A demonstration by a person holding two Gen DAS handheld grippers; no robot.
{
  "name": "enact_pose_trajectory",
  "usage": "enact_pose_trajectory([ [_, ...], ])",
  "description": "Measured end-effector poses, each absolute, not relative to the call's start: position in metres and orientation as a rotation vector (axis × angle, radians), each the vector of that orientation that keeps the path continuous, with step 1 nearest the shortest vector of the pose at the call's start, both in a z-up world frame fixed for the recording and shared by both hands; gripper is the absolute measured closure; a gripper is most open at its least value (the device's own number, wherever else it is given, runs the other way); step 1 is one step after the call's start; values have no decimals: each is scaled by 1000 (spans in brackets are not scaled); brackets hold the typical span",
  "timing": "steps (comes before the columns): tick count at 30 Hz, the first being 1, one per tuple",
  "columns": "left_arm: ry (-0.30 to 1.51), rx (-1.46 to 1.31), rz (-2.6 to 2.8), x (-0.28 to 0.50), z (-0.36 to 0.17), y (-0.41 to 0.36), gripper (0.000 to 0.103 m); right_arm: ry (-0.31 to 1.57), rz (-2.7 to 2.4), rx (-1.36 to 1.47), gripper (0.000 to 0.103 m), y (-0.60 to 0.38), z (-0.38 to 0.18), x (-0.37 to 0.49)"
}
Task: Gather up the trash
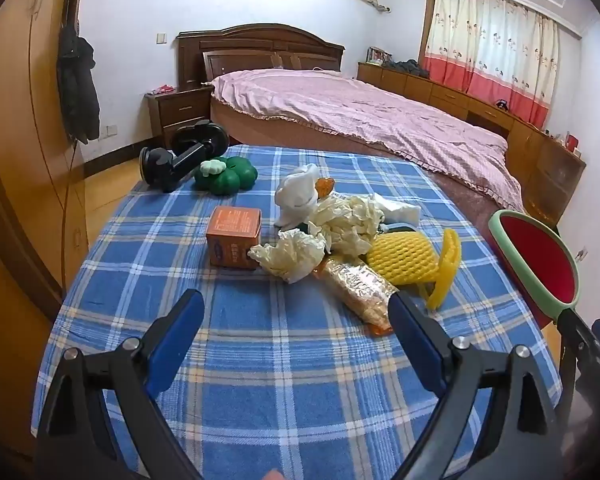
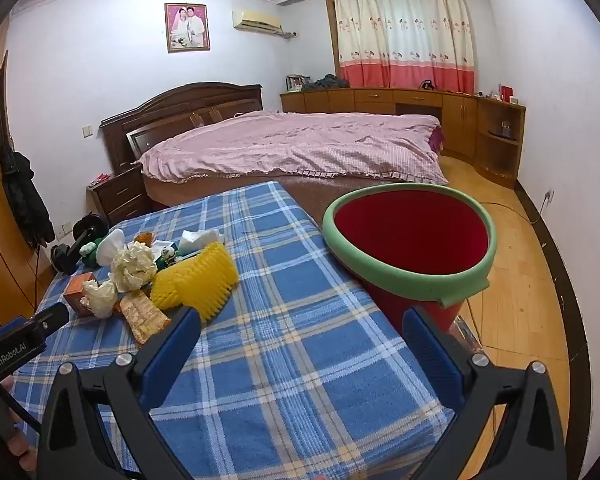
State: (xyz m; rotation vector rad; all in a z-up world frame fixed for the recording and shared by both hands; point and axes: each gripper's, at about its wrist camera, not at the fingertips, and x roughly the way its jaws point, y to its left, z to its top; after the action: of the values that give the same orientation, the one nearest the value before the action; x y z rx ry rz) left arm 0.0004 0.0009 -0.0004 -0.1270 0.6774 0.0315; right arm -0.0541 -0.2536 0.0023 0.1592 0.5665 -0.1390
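A pile of trash lies on the blue plaid table (image 1: 260, 360): crumpled cream paper (image 1: 292, 252), a second crumpled wad (image 1: 352, 220), a yellow foam fruit net (image 1: 412, 260), an orange snack wrapper (image 1: 364, 288), an orange box (image 1: 234, 236) and a white cloth (image 1: 300, 196). A red bucket with a green rim (image 2: 412, 240) stands at the table's right edge. My left gripper (image 1: 296, 312) is open and empty, just short of the pile. My right gripper (image 2: 300, 328) is open and empty, beside the bucket. The net (image 2: 196, 280) and wrapper (image 2: 144, 316) also show in the right wrist view.
A green toy (image 1: 226, 176) and a black suction mount (image 1: 180, 156) sit at the table's far left corner. A bed with a pink cover (image 1: 360, 120) stands behind the table. Wardrobe (image 1: 16, 160) on the left, wooden cabinets (image 2: 420, 108) along the far wall.
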Motion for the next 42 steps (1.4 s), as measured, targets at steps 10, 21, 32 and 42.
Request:
enact_pose_trajectory([
  [10, 688, -136, 37, 3, -3, 3, 10, 567, -143, 154, 0, -253, 1, -54],
  [21, 690, -137, 38, 3, -4, 6, 10, 567, -151, 157, 0, -255, 0, -55],
  [32, 691, -137, 38, 3, -4, 6, 10, 567, -152, 155, 0, -256, -1, -54],
  [42, 692, -136, 39, 4, -4, 6, 10, 565, -153, 159, 0, -258, 0, -53],
])
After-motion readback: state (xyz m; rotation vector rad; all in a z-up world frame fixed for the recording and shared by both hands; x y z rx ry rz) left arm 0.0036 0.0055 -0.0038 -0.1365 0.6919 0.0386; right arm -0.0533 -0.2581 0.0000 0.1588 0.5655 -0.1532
